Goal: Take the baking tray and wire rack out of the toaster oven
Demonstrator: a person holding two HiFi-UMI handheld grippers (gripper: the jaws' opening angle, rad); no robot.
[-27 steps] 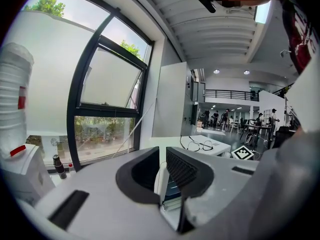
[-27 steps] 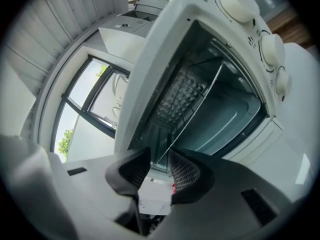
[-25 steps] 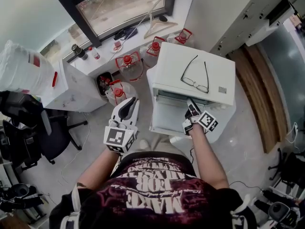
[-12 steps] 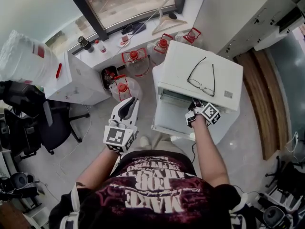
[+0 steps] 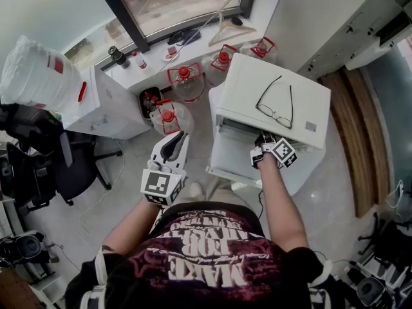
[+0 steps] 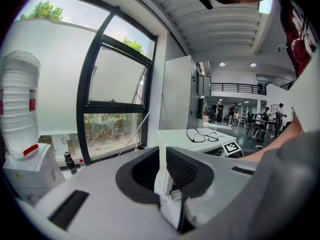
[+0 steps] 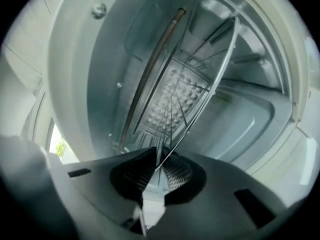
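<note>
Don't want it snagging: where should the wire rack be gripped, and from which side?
Front bar of the wire rack, from the door side: it spans the oven mouth and should slide straight out. The right gripper has just been closing, that bar between its jaws.

Head view looks down; right gripper view faces into oven [image 7: 90, 84]

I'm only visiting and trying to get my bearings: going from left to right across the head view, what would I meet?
Big white water jug → left gripper → toaster oven → wooden floor strip.
</note>
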